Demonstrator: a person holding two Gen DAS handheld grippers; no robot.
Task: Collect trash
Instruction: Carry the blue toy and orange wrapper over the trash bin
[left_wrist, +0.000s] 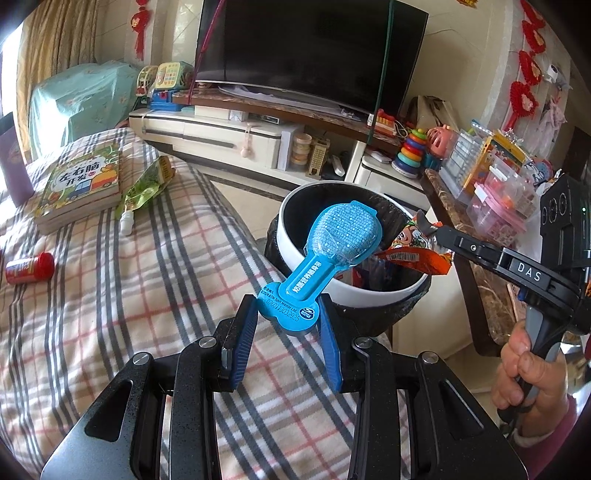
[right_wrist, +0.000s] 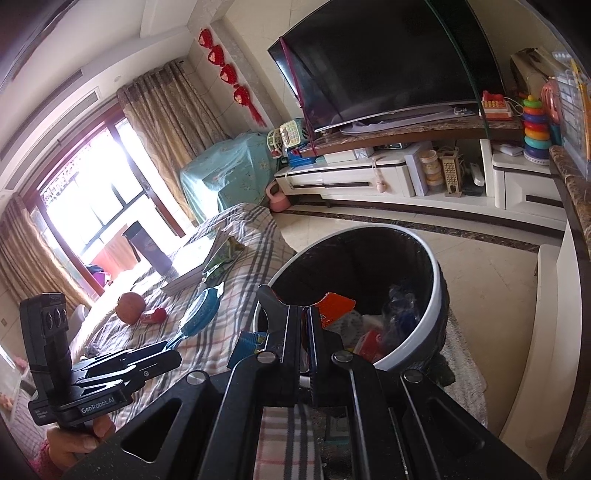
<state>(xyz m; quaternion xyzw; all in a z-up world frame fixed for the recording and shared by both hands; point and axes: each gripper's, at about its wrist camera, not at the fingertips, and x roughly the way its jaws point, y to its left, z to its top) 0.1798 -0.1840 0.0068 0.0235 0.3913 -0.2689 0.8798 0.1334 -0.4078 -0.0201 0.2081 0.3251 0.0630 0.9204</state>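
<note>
My left gripper (left_wrist: 286, 317) is shut on the handle end of a blue plastic toy package (left_wrist: 332, 243), holding it over the near rim of the white trash bin (left_wrist: 369, 299) with a black liner. My right gripper (right_wrist: 304, 314) is shut on an orange snack wrapper (right_wrist: 334, 304), seen from the left wrist view (left_wrist: 417, 247) hanging over the bin's right side. The bin (right_wrist: 439, 295) holds several pieces of trash. A green wrapper (left_wrist: 147, 182) and a red can (left_wrist: 29, 268) lie on the plaid bed cover.
A stack of children's books (left_wrist: 79, 186) lies on the bed (left_wrist: 129, 295). A TV stand (left_wrist: 258, 122) with a large TV (left_wrist: 314, 51) is behind the bin. A cluttered side table with toy boxes (left_wrist: 495, 192) stands right of the bin. An orange ball (right_wrist: 130, 307) lies on the bed.
</note>
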